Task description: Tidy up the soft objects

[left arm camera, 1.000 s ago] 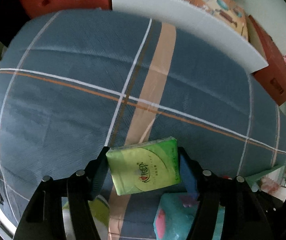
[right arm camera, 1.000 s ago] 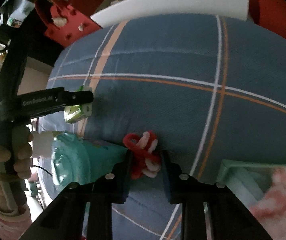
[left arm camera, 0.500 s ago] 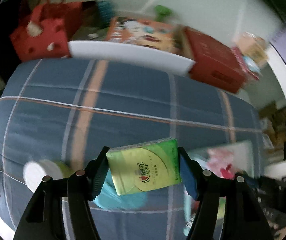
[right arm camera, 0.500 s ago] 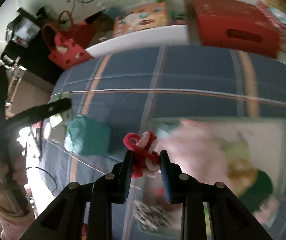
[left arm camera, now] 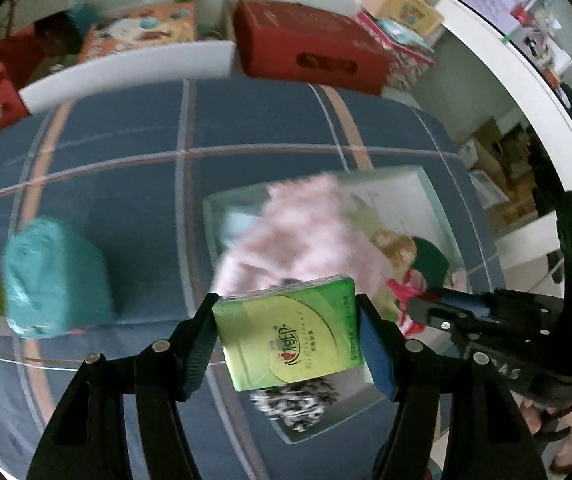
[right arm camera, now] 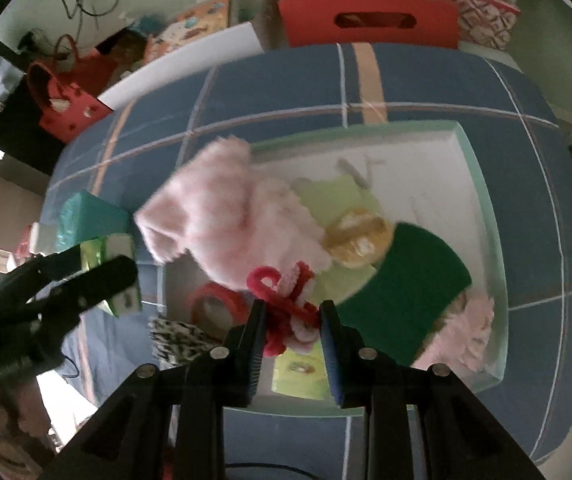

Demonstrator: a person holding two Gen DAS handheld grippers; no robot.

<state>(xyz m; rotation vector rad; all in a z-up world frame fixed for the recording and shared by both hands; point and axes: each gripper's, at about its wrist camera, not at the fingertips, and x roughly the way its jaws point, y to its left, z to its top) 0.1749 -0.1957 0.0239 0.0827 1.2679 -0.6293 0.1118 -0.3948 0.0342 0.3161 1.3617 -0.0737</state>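
2 soft items are carried at once, 1 per gripper, above a plaid blue bedspread. Furthest left, a teal tissue pack is left lying on the cloth, apart from the tray and probably awaiting a later trip. Next, the left gripper is clamped on a green tissue packet, gripped by its 2 short sides so the flat face stays level; it is held over the near left corner of the pale green tray, above a zebra-print piece, seemingly for lowering inside. Within the tray, a pink fluffy item, a dark green cloth and other small things are already gathered. To the right, the right gripper is closed narrowly on a red-and-pink pipe-cleaner twist, held over the tray's middle, apparently for release there.
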